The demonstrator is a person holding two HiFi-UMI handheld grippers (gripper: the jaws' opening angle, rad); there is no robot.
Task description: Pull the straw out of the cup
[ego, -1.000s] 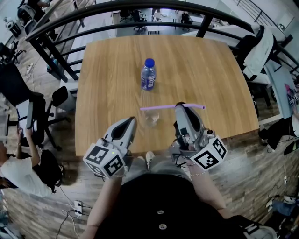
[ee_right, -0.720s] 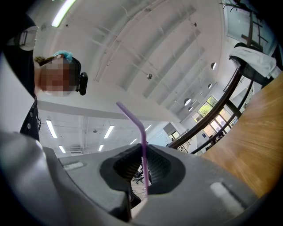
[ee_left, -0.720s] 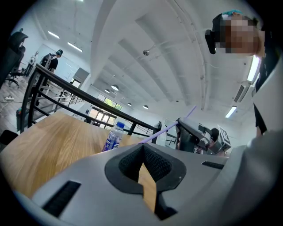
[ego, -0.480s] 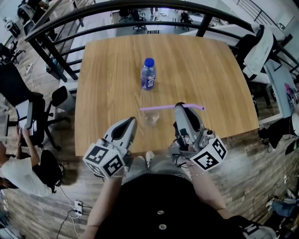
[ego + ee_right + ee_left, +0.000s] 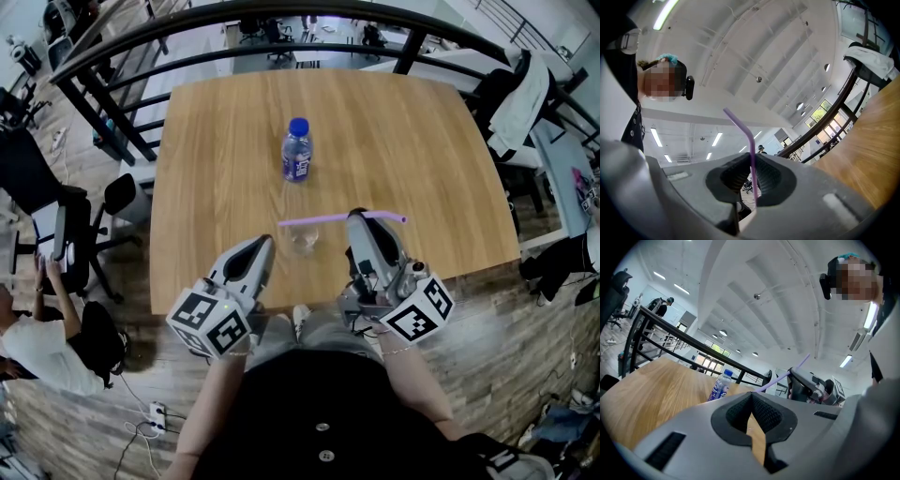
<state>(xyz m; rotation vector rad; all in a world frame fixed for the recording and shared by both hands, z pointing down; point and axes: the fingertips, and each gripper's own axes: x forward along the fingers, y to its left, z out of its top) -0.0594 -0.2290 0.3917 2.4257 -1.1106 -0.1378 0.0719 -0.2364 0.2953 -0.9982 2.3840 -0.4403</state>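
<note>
A purple straw (image 5: 323, 218) hangs level in the air, with my right gripper (image 5: 357, 218) shut on it near its bent end. In the right gripper view the straw (image 5: 750, 150) runs up between the two pads (image 5: 733, 176). A small clear cup (image 5: 304, 240) stands on the wooden table (image 5: 412, 141) just below the straw's free end; the straw is outside it. My left gripper (image 5: 262, 246) sits left of the cup near the table's front edge, shut and empty. From the left gripper view I see the straw (image 5: 780, 377) and the right gripper (image 5: 806, 383).
A water bottle with a blue cap (image 5: 297, 150) stands upright beyond the cup, mid-table; it also shows as the bottle (image 5: 720, 386) in the left gripper view. A black railing (image 5: 281, 14) curves behind the table. Office chairs (image 5: 56, 206) stand at the left.
</note>
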